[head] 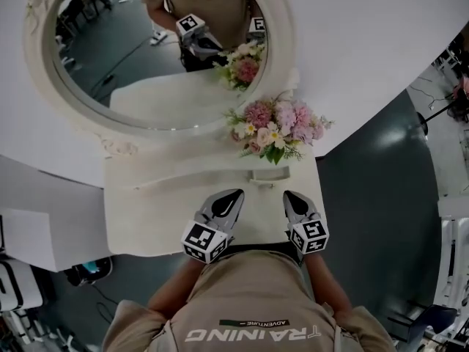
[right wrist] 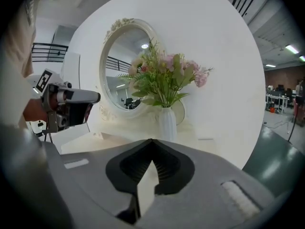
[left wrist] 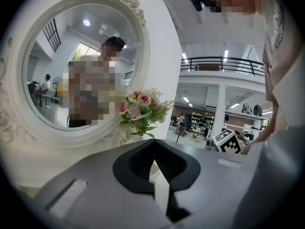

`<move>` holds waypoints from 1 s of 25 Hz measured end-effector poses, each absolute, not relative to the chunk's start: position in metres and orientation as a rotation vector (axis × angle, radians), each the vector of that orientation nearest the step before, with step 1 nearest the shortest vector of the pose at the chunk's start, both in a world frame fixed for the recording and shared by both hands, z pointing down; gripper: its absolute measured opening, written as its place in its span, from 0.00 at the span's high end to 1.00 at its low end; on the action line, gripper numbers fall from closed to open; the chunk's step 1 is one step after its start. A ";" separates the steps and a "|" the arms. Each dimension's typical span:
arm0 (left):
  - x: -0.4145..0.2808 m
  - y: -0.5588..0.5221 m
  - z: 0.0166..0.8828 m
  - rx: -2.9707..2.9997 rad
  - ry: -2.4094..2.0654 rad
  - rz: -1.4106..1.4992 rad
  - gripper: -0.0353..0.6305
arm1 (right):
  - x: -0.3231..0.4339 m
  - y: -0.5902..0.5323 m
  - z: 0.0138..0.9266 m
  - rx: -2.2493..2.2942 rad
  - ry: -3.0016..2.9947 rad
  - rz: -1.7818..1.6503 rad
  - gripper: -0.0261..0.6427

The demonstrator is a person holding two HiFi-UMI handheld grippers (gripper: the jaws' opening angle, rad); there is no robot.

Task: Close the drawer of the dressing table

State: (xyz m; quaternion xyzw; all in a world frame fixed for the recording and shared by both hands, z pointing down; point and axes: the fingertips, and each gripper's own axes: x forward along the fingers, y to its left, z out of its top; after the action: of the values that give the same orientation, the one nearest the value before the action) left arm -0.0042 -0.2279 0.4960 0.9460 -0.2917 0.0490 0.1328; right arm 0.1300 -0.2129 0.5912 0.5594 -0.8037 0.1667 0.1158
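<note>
The cream dressing table (head: 146, 218) lies below me, under an oval mirror (head: 110, 64). A small handle-like bar (head: 270, 174) sits on a pale ridge that crosses the table. I cannot tell whether that ridge is the drawer's front or how far the drawer stands out. My left gripper (head: 233, 196) (left wrist: 153, 147) hovers over the near part of the table, its jaws together and empty. My right gripper (head: 290, 196) (right wrist: 151, 144) hangs beside it, also shut with nothing in it. From the right gripper view the left gripper (right wrist: 71, 104) shows at the left.
A white vase of pink flowers (head: 275, 127) (right wrist: 167, 120) (left wrist: 143, 109) stands at the back right of the tabletop against the white round wall (head: 366, 57). Dark floor (head: 374, 204) lies to the right. A white unit (head: 29, 237) stands at the left.
</note>
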 end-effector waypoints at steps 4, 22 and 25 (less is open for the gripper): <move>-0.014 -0.233 0.499 2.706 -0.888 0.132 0.92 | 0.125 -0.220 0.615 1.603 -2.317 0.534 0.96; -0.011 -0.241 0.493 2.619 -1.084 0.185 0.92 | 0.125 -0.253 0.703 1.462 -2.280 0.789 0.96; -0.011 -0.243 0.492 2.630 -1.096 0.192 0.92 | 0.123 -0.258 0.709 1.451 -2.281 0.787 0.96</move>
State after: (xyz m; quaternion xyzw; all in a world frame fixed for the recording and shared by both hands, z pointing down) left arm -0.0109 -0.2428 0.4921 0.9116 -0.3798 0.0664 0.1426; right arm 0.1233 -0.2578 0.7086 0.5083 -0.7996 0.2757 0.1622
